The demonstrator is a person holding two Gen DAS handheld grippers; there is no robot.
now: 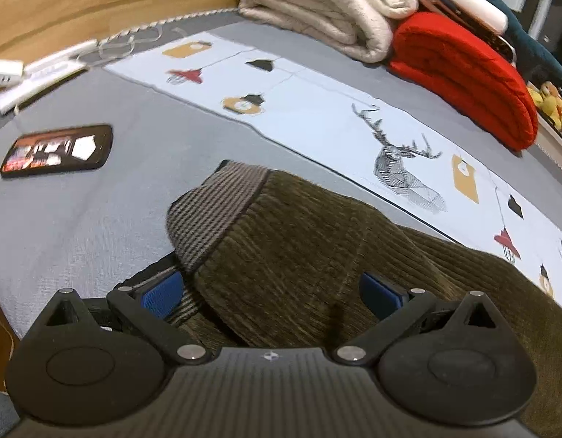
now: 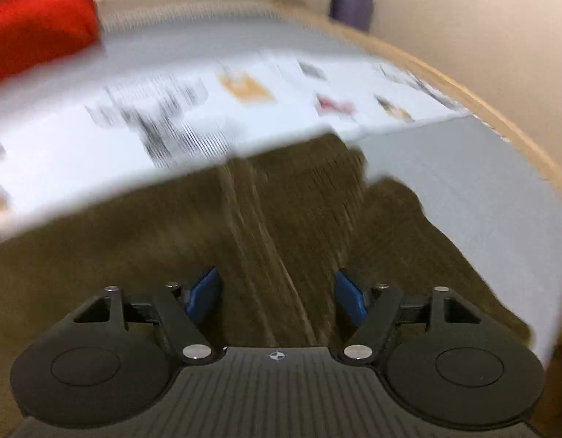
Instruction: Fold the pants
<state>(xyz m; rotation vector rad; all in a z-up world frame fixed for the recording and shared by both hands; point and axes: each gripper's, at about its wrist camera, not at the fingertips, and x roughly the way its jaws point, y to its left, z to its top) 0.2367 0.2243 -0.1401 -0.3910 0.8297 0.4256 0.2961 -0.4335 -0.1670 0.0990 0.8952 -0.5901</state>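
Left wrist view: left tool [image 1: 271, 292] stands open astride the olive corduroy pants [image 1: 299, 255] on the bed [image 1: 80, 200]; phone [image 1: 56, 151] lies beyond. Right wrist view, blurred: right tool [image 2: 277, 295] open over the pants [image 2: 171, 237], pads not pressing.

The whole right wrist view is smeared by motion: the prints on the bed sheet [image 2: 215, 116] are streaks and the shelf items beyond the red blanket [image 2: 36, 29] are unreadable. In the left wrist view, the pants [image 1: 317, 255] hide the inner fingers [image 1: 381, 294], the phone [image 1: 58, 151] screen is illegible, and the stuffed toys [image 1: 554, 102] run off the edge
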